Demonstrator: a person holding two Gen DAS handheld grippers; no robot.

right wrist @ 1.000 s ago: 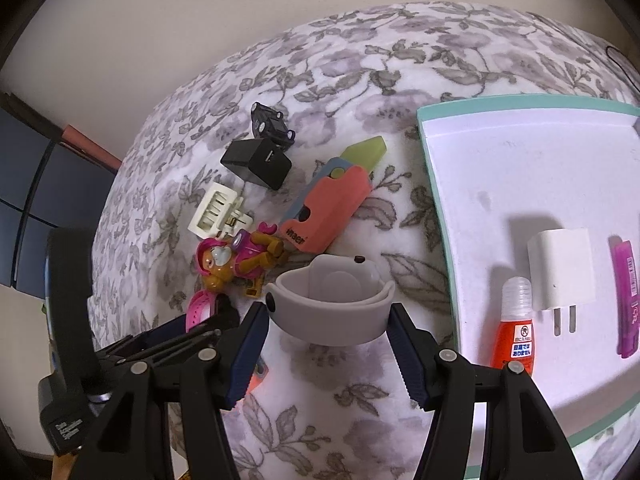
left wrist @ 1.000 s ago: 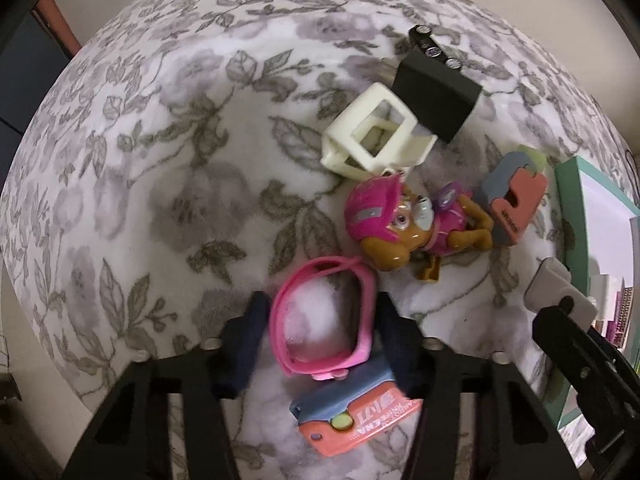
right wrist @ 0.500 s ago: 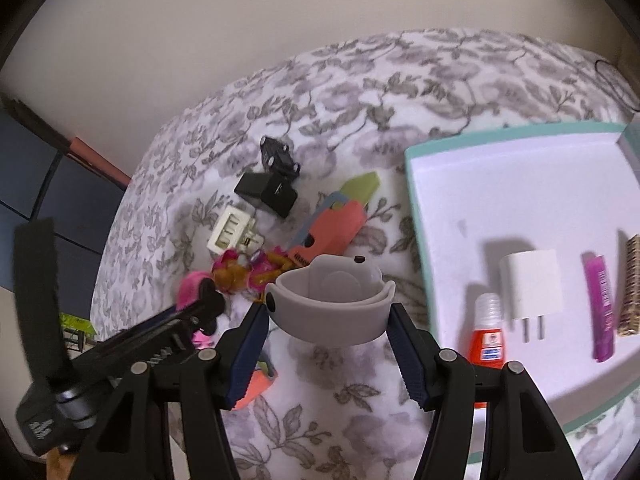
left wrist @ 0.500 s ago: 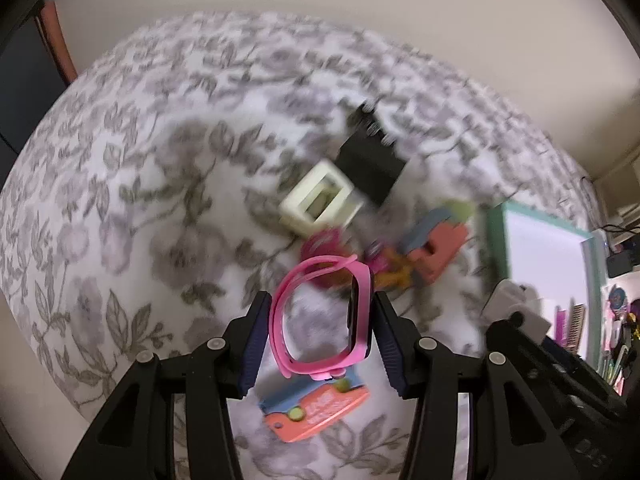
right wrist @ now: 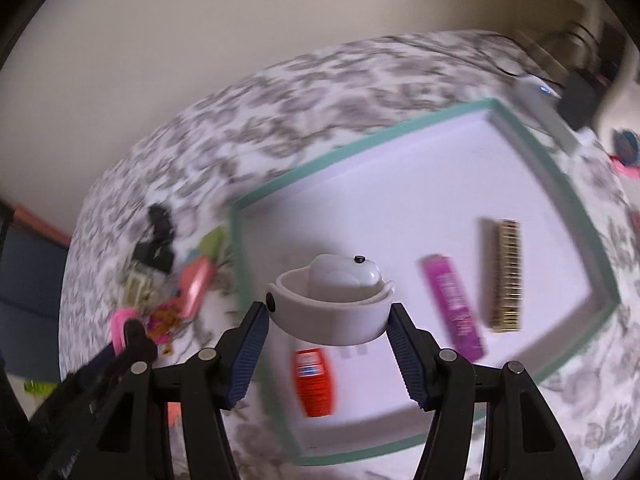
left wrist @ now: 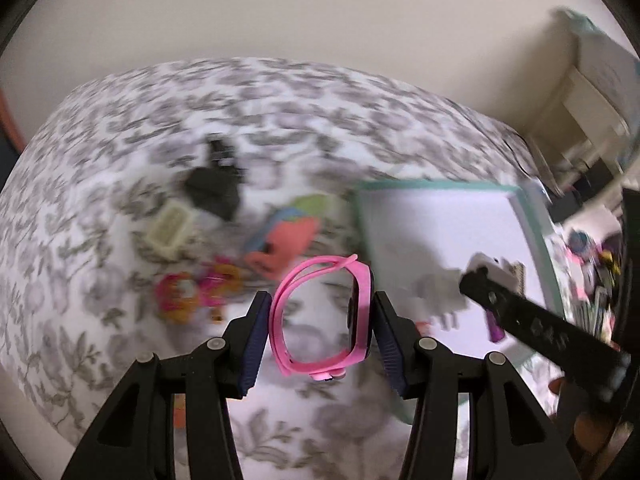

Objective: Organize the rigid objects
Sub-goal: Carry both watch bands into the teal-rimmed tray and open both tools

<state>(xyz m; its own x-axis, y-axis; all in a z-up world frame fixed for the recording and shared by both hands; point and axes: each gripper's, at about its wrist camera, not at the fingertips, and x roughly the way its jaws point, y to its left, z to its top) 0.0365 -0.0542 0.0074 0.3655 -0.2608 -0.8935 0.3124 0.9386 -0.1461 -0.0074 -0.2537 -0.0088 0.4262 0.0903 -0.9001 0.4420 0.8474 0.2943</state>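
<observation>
My left gripper [left wrist: 318, 320] is shut on a pink watch [left wrist: 320, 320], held in the air over the floral cloth beside the tray's left edge. My right gripper [right wrist: 330, 316] is shut on a grey watch [right wrist: 332, 308] and hangs over the white tray [right wrist: 360, 136] with the teal rim. In the left wrist view that tray [left wrist: 440, 190] lies to the right, and the right gripper's black finger [left wrist: 532, 326] reaches over it carrying the grey watch [left wrist: 492, 270]. In the right wrist view the left gripper's dark finger [right wrist: 136, 338] with the pink watch [right wrist: 120, 320] shows at lower left.
In the tray lie a red-orange glue bottle [right wrist: 314, 376], a magenta tube [right wrist: 454, 300] and a gold comb-like bar [right wrist: 506, 272]. On the cloth left of the tray lie a coral case [left wrist: 284, 246], black charger [left wrist: 214, 192], cream clip [left wrist: 170, 228] and dog figure [left wrist: 188, 296]. Clutter sits at far right.
Both grippers have risen and swung right toward the tray with their watches. The right gripper now hangs over the tray's inside; the loose toys have slid to the left and farther off.
</observation>
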